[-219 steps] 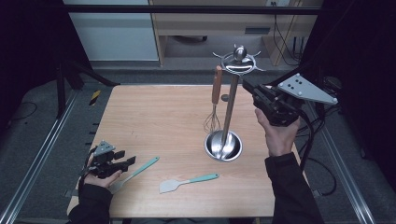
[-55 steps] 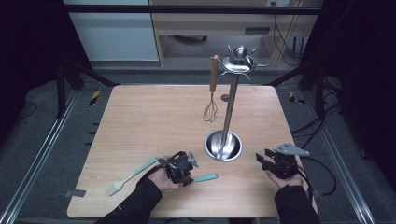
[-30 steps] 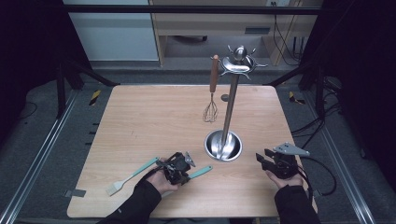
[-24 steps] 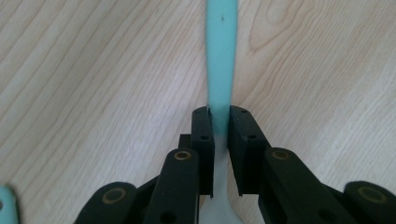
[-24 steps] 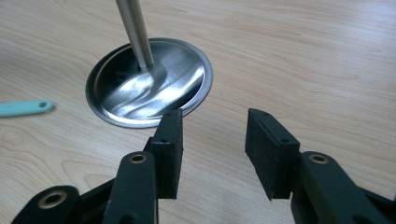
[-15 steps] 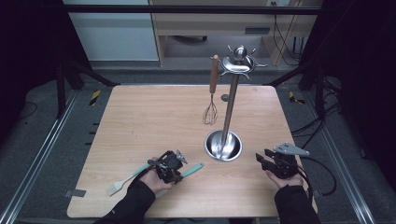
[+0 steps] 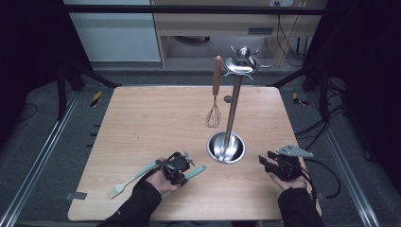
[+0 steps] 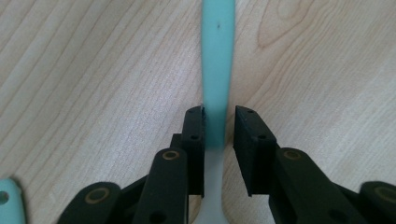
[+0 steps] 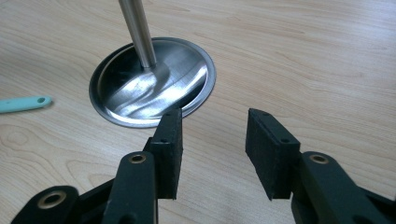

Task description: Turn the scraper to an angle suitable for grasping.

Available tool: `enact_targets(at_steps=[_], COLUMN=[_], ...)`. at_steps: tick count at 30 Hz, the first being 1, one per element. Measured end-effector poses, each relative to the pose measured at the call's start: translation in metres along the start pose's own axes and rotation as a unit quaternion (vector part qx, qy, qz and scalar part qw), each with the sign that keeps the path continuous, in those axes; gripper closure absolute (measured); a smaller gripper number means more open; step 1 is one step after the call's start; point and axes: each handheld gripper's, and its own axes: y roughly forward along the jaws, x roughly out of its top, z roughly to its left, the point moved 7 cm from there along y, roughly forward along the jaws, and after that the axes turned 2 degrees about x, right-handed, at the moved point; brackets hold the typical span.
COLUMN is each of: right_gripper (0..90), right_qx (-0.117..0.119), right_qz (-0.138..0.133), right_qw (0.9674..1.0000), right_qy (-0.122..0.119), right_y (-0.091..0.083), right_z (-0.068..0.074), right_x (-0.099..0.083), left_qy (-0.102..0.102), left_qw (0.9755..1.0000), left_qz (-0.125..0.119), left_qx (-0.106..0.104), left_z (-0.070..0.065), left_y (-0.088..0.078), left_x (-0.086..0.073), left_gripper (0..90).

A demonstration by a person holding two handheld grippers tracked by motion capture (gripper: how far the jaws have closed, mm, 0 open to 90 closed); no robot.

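Note:
A spatula with a teal handle [image 8: 217, 56] and a white blade end lies flat on the wooden table [image 7: 156, 118]. My left gripper [image 8: 218, 114] straddles its handle. The jaws have just been opening: one pad touches the handle and a thin gap shows at the other. From above, my left gripper [image 7: 175, 168] sits near the front edge with the handle tip [image 7: 199, 170] poking out to its right. My right gripper [image 7: 270, 162] rests open and empty at the front right, its jaws [image 9: 215, 126] pointing at the steel stand's round base [image 9: 154, 84].
A second teal-handled utensil with a white head [image 7: 124, 183] lies just left of my left hand. The steel stand [image 7: 234, 104] rises mid-table with a wooden-handled whisk [image 7: 215, 97] hanging from its top hooks. The table's front edge is close to both hands.
My left gripper and the spatula have slid slightly left, toward the other utensil. The right gripper has stayed put.

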Motion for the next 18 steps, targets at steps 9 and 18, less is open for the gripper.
enact_targets(at_steps=[9,18], right_gripper=[56.1,56.2], right_qx=[0.004,0.002], right_qz=[0.004,0.003], right_qw=[1.0,1.0], right_qy=[0.003,0.002], right_y=[0.0003,0.0002], right_z=[0.0021,0.001], right_x=[0.0001,0.0], left_qy=[0.004,-0.001], left_qw=[1.0,0.9998], left_qz=[0.002,-0.015], left_qx=[0.007,-0.009], left_z=[-0.0006,0.0006], left_y=[0.0001,-0.0046], left_x=[0.0007,-0.0016], left_gripper=[79.6,80.0])
